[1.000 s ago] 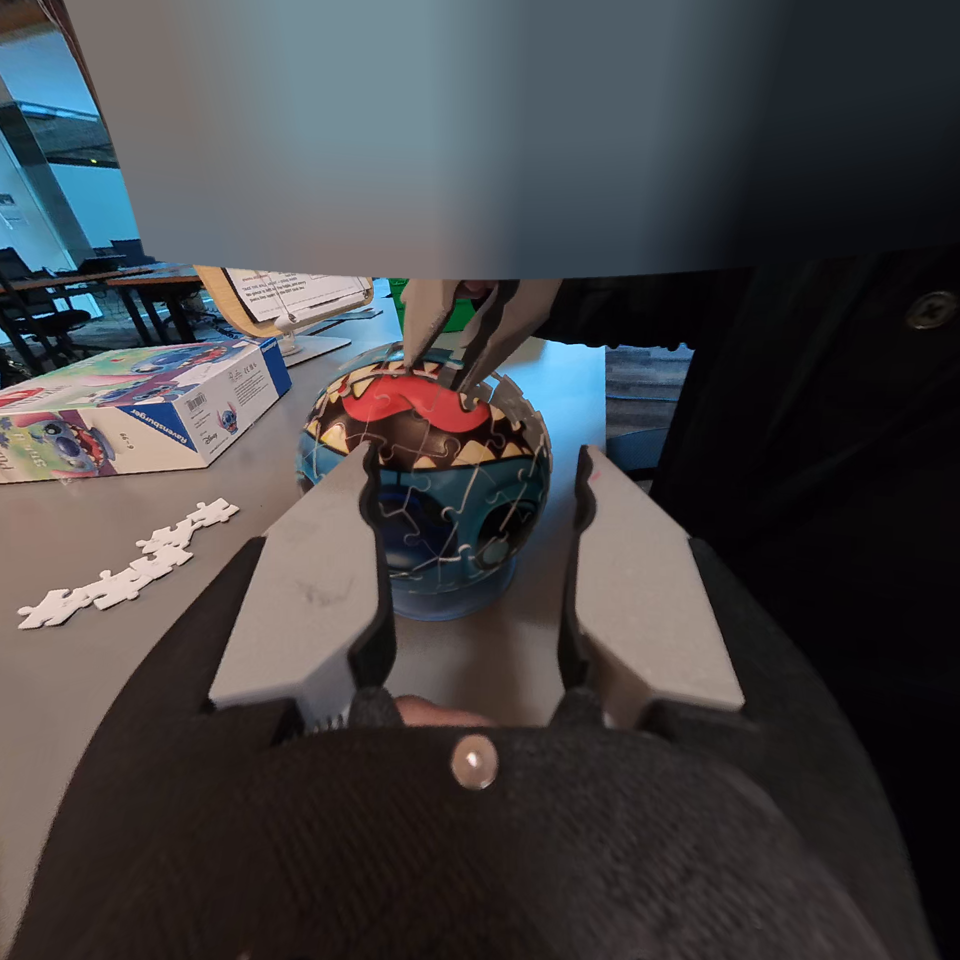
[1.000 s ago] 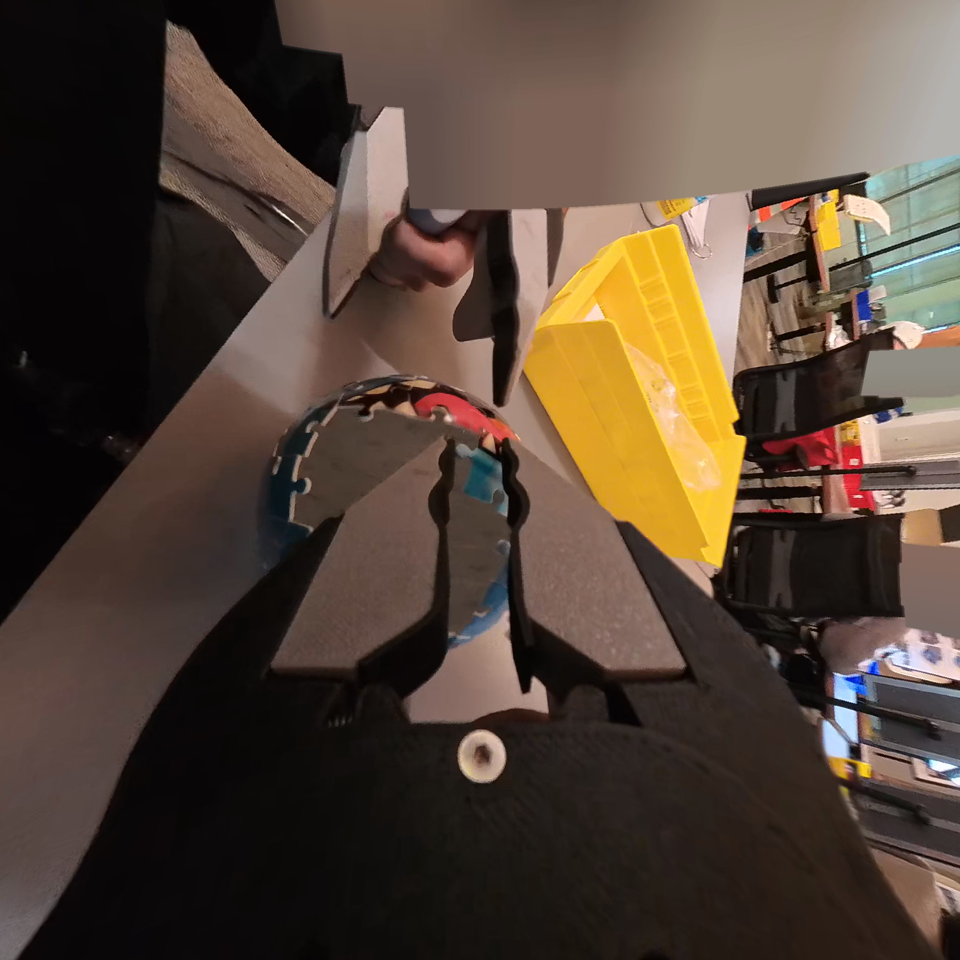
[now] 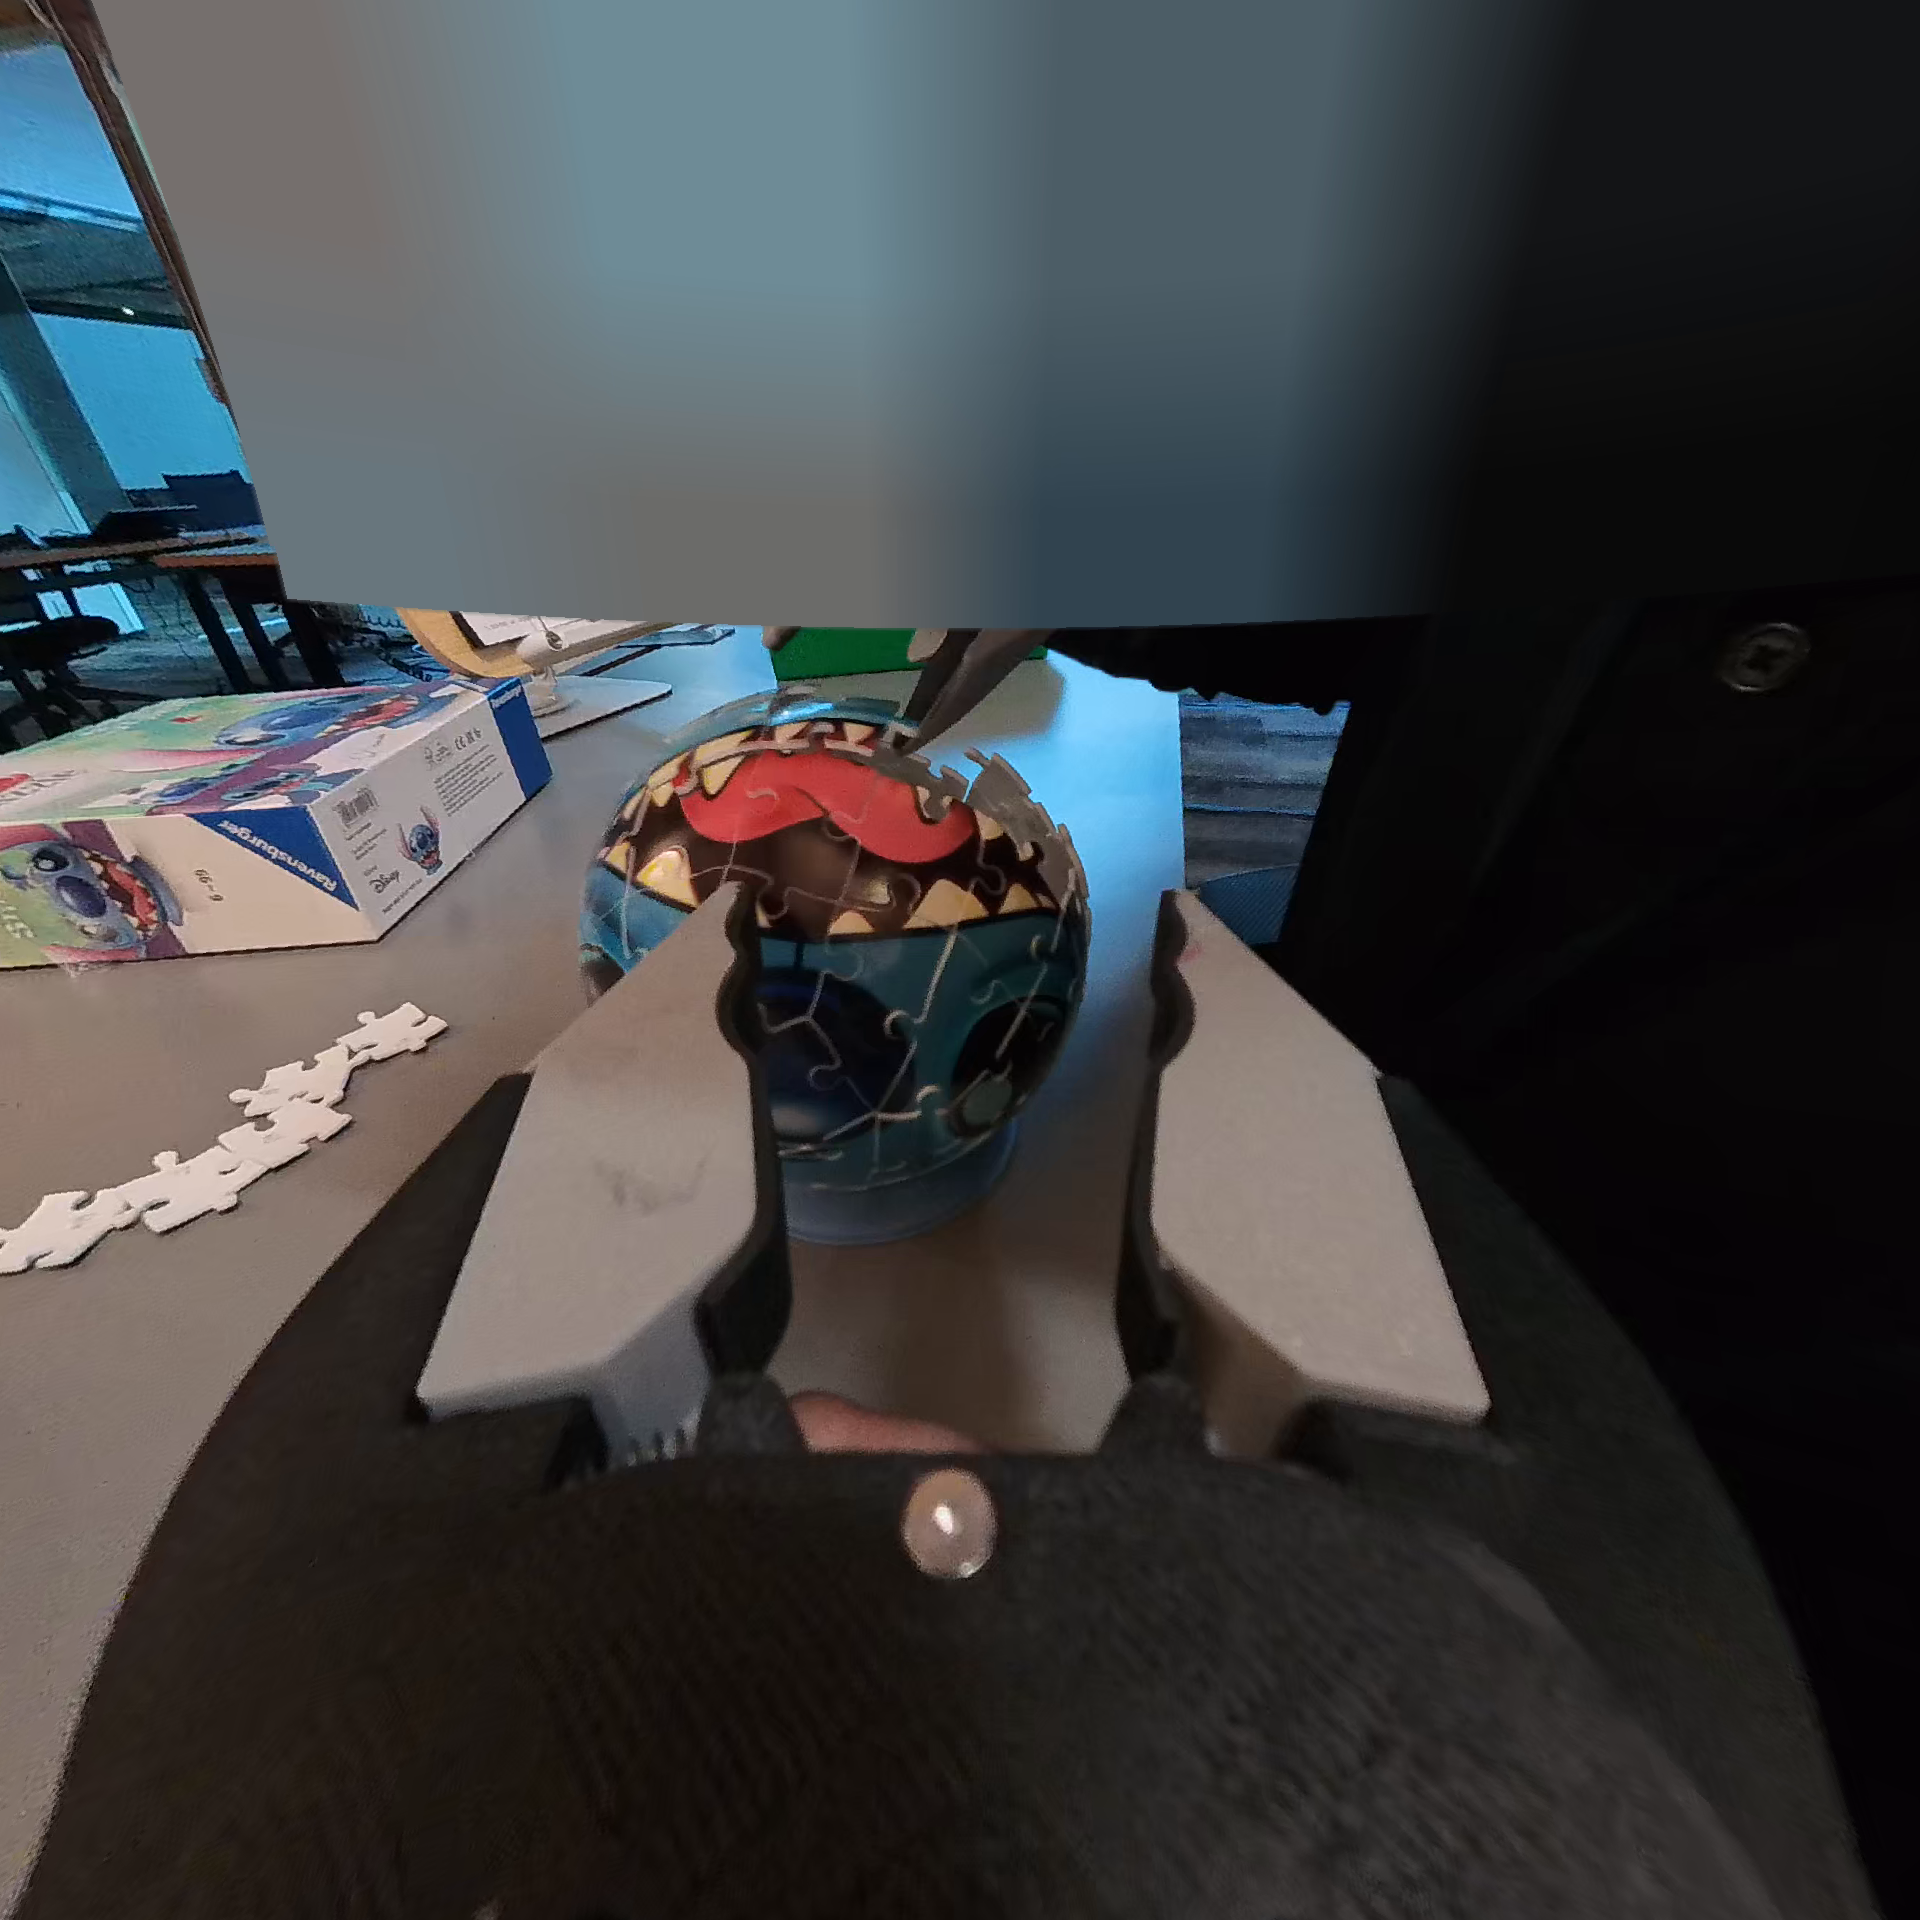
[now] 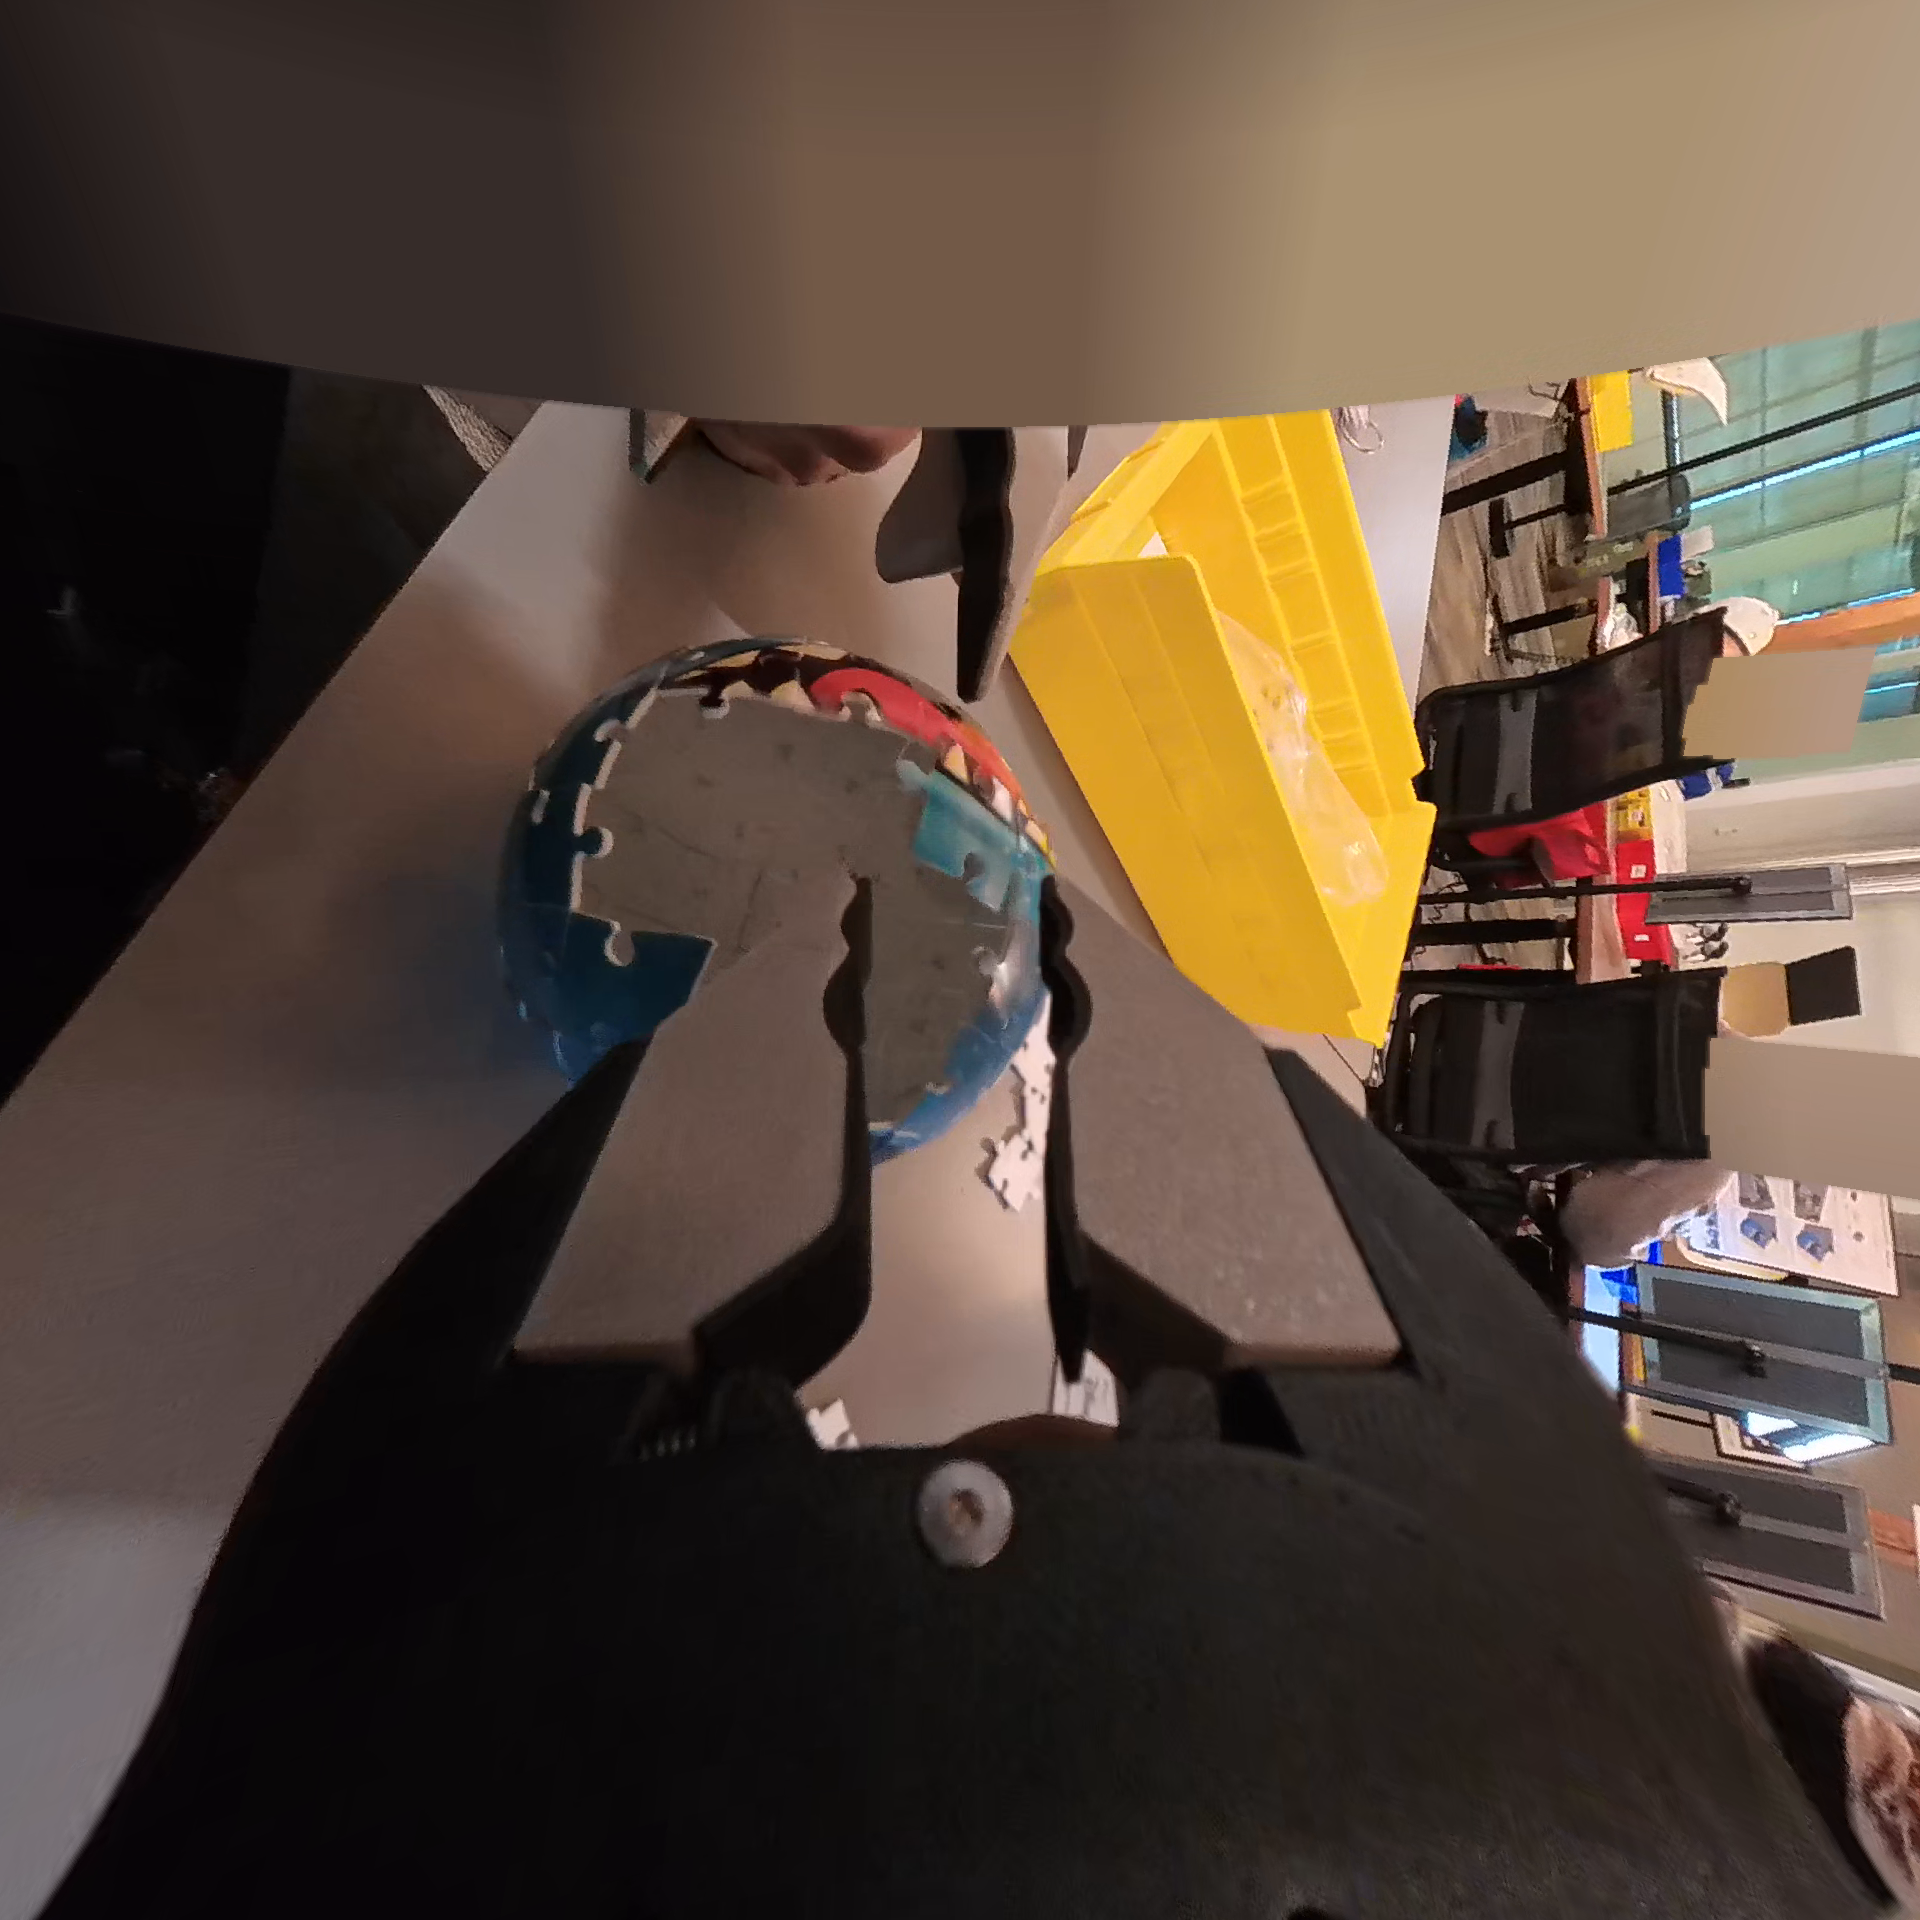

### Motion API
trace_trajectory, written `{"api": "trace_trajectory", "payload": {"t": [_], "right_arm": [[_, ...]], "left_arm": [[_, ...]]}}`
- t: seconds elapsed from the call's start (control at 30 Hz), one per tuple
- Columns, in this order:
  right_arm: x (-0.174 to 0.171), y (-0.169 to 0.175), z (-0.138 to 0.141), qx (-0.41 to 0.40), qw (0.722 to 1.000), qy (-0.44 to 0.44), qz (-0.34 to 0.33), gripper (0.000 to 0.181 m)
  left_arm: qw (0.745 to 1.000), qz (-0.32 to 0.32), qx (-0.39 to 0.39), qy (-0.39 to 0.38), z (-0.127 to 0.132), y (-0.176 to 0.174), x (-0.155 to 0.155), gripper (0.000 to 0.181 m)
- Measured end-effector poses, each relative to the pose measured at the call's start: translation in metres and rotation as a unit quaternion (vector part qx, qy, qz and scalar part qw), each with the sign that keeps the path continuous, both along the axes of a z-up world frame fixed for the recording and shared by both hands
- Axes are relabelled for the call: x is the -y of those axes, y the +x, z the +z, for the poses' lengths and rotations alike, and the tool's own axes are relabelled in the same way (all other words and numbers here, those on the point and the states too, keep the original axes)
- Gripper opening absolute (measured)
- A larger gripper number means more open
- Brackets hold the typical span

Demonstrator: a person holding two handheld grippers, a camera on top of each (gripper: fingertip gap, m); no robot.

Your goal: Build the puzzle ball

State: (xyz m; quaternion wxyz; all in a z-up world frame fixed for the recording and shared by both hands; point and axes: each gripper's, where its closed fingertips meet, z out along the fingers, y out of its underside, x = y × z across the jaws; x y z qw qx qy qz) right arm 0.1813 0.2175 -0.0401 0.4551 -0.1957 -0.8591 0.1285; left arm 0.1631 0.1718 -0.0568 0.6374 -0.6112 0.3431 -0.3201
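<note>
Puzzle ball (image 3: 831,977), a half-built sphere of curved plastic pieces printed with a blue face, red tongue and pointed teeth, stands on a round blue base on the grey table (image 3: 260,1039), straight ahead of the left gripper (image 3: 951,914). That gripper's grey fingers (image 3: 623,1143) are spread wide with nothing between them, one on each side of the ball and short of touching it. The right gripper (image 4: 951,904) looks down on the ball's unfinished side, where the grey inner faces of the pieces and a jagged edge of tabs show. Its dark fingers (image 4: 1195,1195) stand parted and empty, their tips just over the ball's opening; in the left wrist view one tip reaches the ball's top edge near the teeth. A chain of loose white puzzle pieces (image 3: 208,1132) lies on the table to the left of the left gripper, and a printed cardboard puzzle box (image 3: 260,831) lies beyond them. A yellow plastic bin (image 4: 1226,727) sits to the right of the right gripper, past the ball.
</note>
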Motion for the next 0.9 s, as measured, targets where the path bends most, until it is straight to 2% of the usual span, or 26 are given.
{"api": "trace_trajectory", "payload": {"t": [0.13, 0.33, 0.53, 0.7, 0.9], "right_arm": [[0.006, -0.010, -0.001, 0.005, 0.999, 0.032, 0.016, 0.036], [0.004, -0.021, -0.008, 0.007, 0.997, 0.078, 0.028, 0.036], [0.002, -0.023, -0.015, 0.006, 0.990, 0.137, 0.032, 0.027], [0.001, -0.026, -0.011, -0.025, 0.985, 0.168, 0.035, 0.016], [0.005, -0.026, -0.011, -0.039, 0.981, 0.185, 0.048, 0.015]], "left_arm": [[1.000, -0.001, 0.010, 0.000, 0.002, -0.002, 0.000, 0.074], [1.000, -0.001, 0.010, 0.004, 0.002, -0.002, 0.001, 0.074], [1.000, -0.006, 0.019, 0.003, 0.004, -0.002, 0.001, 0.074], [1.000, -0.004, 0.022, 0.004, 0.005, -0.003, 0.001, 0.073], [1.000, -0.008, 0.024, 0.002, 0.005, 0.000, 0.001, 0.073]]}}
